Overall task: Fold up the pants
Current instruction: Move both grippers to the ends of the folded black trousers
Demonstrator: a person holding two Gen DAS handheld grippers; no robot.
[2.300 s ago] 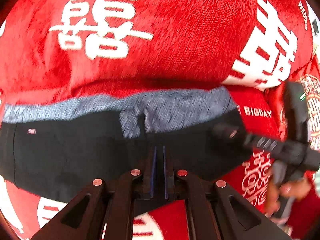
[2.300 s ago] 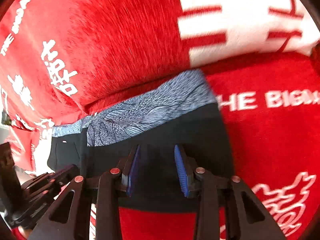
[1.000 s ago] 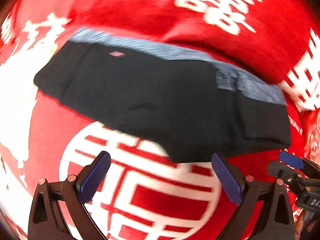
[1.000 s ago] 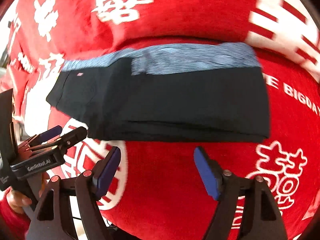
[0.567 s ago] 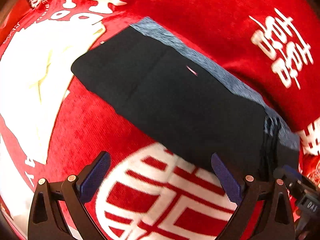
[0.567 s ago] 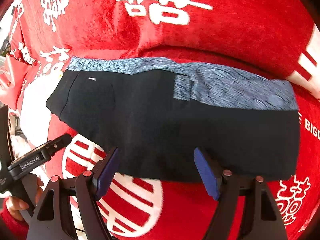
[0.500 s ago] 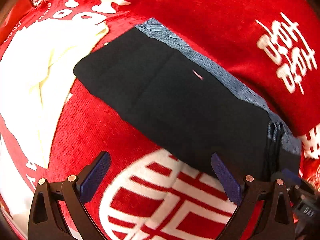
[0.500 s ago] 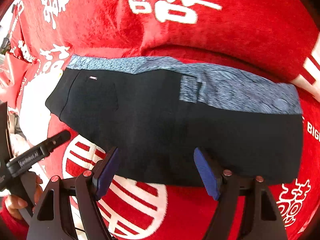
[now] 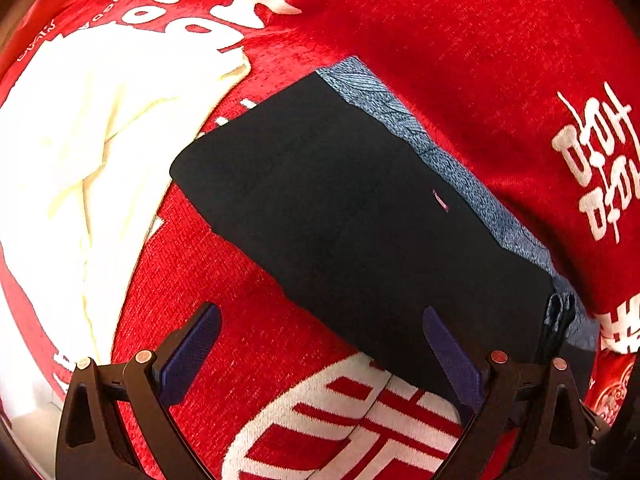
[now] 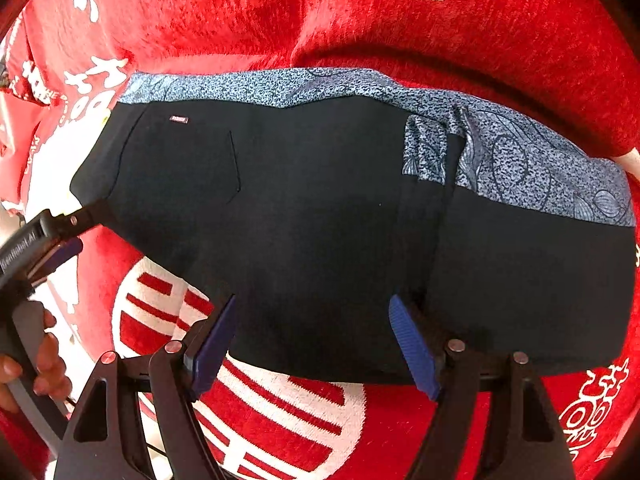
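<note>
**Grippers let go, drop toward folded pants**

Both hand-held grippers have released the pants [image 10: 320,216] and come down over them since the fold. The left hand-held gripper [image 9: 320,354] hangs spread and empty at the pants' near edge; the right hand-held gripper [image 10: 312,340] is likewise spread, holding nothing. The pants lie folded flat on the red blanket [image 9: 460,40], patterned waistband [image 10: 520,160] along their far edge, a white cloth [image 9: 80,120] just beside them.

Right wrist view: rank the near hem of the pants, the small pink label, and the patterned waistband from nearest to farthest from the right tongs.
1. Near hem: between the open right tongs, just ahead of the tips.
2. Pink label: up on the left, on the black cloth.
3. Patterned waistband: along the far edge of the pants.
</note>
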